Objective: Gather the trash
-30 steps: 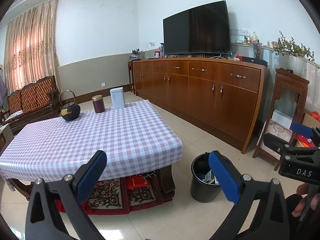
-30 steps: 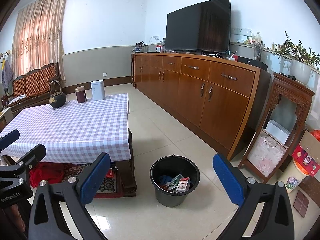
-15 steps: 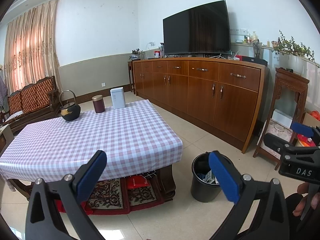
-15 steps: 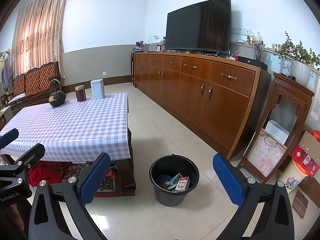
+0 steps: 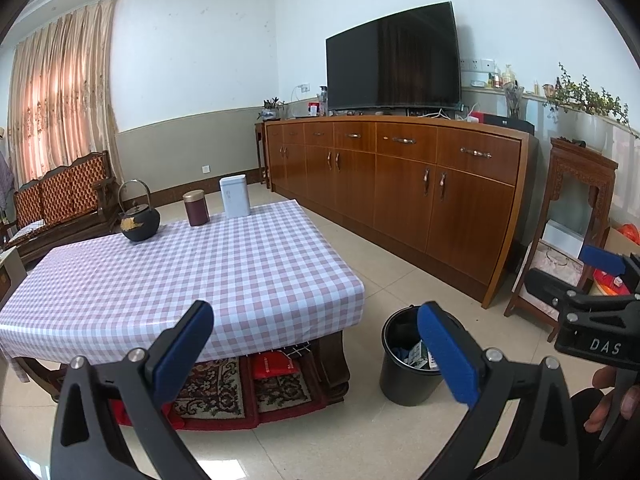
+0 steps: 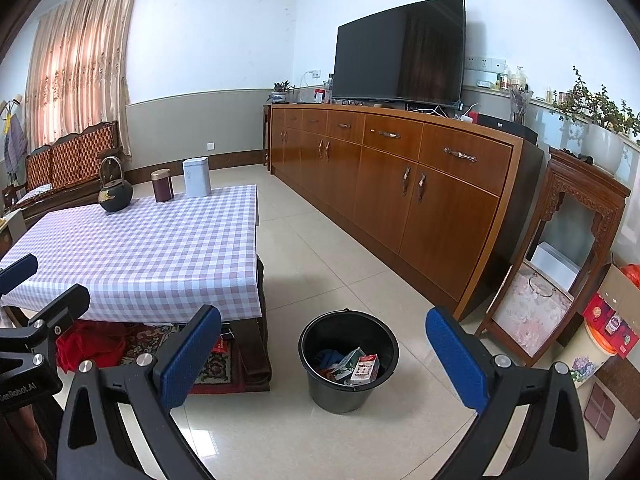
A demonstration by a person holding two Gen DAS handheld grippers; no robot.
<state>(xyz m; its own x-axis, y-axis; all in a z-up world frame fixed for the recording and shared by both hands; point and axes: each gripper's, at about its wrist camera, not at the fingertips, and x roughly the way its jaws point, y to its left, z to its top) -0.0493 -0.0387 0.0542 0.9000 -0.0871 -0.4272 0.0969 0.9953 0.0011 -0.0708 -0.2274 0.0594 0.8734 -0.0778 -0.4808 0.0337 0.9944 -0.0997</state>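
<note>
A long brown wooden sideboard (image 6: 400,184) runs along the white wall, with a wide black flat-screen television (image 6: 400,48) standing on its top. In front of it sits a low table under a lilac-and-white checked plastic cloth (image 5: 192,272). Along the table's far edge stand three things in a row: a black cast-iron kettle with a hoop handle (image 5: 140,222) toward the far left corner, then a dark maroon cylindrical tin with a gold lid (image 5: 196,208), then a white rectangular tin (image 5: 235,196) nearest the far right corner.

On the tiled floor, just off the table's near right corner, stands a black round plastic bucket (image 6: 348,360). Inside it lies the trash (image 6: 352,366): small printed cartons and something blue beneath, though I can't make out what exactly.

The left gripper (image 5: 316,344) hangs over the near edge of the table, blue-padded jaws spread wide, nothing between them. The right gripper (image 6: 324,352) is held above the bucket, jaws likewise wide apart and empty, the bucket showing in the gap between them.
</note>
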